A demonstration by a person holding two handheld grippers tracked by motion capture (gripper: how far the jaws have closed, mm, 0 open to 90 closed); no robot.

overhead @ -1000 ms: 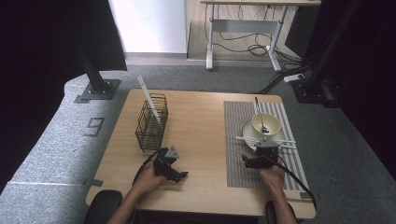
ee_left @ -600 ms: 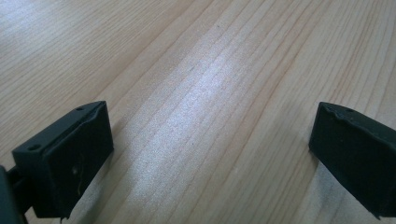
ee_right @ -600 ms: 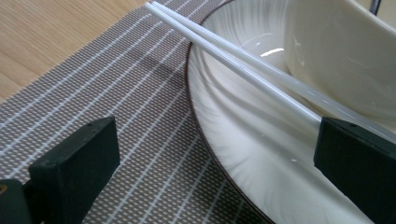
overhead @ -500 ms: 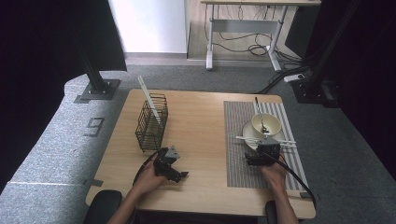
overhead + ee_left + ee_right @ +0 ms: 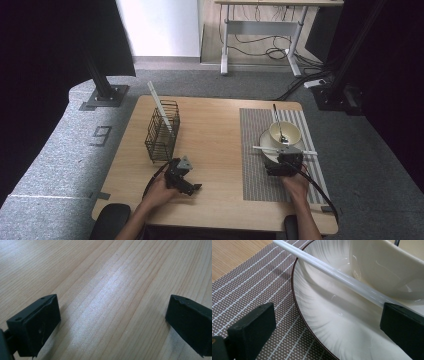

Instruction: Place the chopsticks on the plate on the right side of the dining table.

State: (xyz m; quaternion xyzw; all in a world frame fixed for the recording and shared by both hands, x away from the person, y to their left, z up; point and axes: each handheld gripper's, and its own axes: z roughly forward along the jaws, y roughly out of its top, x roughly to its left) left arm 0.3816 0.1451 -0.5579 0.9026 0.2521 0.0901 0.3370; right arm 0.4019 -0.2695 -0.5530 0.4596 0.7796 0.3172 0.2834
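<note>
Grey mark shaped like a 9 point(image 5: 101, 135) on the grey carpet, left of the table point(image 5: 215, 125)

Table point(image 5: 215, 125): light wood, fine straight grain. Placemat point(image 5: 255, 150), right half of the high view: brown with thin white stripes. Plate point(image 5: 322, 322): cream-white, dark brown rim line. Bowl point(image 5: 285, 132): cream. Chopstick point(image 5: 332, 273) across the plate: translucent white. Wire basket point(image 5: 162, 131), centre left: black. Gripper jaws: matte black. Floor: grey carpet.

Plate point(image 5: 332, 322) & chopstick point(image 5: 342, 280) cut off by edges
</note>
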